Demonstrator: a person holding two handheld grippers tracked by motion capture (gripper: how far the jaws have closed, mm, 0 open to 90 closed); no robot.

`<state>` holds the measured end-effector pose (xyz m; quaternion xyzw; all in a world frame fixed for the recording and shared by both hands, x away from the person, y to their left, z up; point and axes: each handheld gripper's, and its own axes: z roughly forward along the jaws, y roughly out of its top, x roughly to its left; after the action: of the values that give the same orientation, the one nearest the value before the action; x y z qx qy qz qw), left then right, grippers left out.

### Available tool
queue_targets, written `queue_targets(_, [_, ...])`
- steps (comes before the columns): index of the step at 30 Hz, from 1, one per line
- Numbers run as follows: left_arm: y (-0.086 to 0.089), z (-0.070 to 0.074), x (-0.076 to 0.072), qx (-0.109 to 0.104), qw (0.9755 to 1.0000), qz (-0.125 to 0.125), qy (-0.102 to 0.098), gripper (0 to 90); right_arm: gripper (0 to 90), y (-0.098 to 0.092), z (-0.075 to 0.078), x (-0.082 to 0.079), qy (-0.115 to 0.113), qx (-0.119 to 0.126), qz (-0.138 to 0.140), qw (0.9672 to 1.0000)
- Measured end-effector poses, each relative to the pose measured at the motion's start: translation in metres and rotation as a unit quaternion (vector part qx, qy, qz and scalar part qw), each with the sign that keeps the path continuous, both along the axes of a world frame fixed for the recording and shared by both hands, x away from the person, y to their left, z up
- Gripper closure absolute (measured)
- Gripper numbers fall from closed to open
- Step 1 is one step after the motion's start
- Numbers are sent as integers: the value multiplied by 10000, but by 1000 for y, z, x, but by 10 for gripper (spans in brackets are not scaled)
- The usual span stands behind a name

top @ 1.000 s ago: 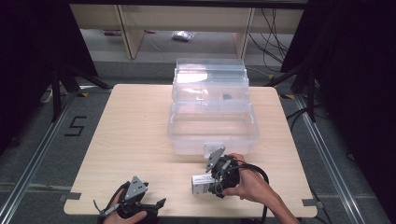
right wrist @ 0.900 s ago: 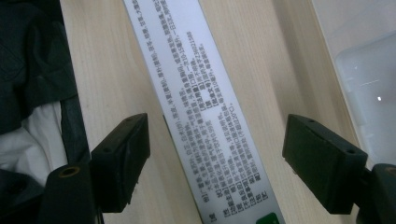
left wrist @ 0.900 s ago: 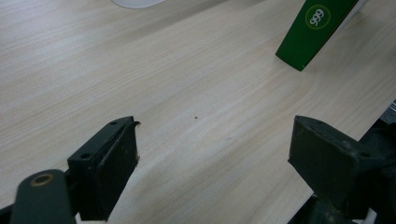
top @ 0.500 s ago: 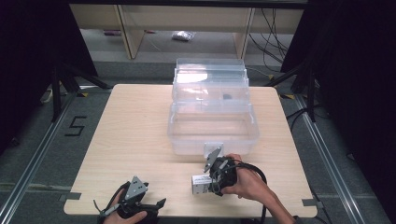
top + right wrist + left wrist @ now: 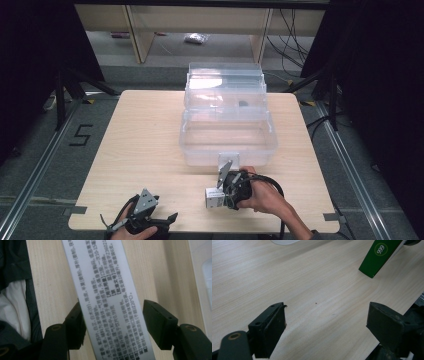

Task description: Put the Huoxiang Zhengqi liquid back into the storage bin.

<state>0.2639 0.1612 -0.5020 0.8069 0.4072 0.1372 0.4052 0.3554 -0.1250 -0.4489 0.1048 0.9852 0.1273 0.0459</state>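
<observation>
A small medicine box (image 5: 214, 197) lies on the table in front of the clear plastic case (image 5: 227, 132). In the right gripper view its white printed face (image 5: 110, 297) runs between my jaws. My right gripper (image 5: 113, 326) is open around it: the left jaw touches the box's edge and the right jaw stands slightly off it. In the high view this right gripper (image 5: 227, 192) sits just right of the box. My left gripper (image 5: 167, 221) rests open near the table's front edge, nothing between its jaws (image 5: 327, 322). The box's green face (image 5: 378, 255) shows far ahead of it.
The clear case stands open mid-table with its tiers stepped toward the back. The wooden table (image 5: 135, 145) is bare at the left. A cable trails from the right gripper toward the front edge. Black stands flank the table on both sides.
The right gripper has edged a little toward the box; the box and the left gripper have stayed where they were.
</observation>
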Motion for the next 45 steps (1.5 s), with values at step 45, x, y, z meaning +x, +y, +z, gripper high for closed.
queue_targets(45, [0,0,1,-53,10000,32,-11,149,649,-31,63,15,8,74,462,9989])
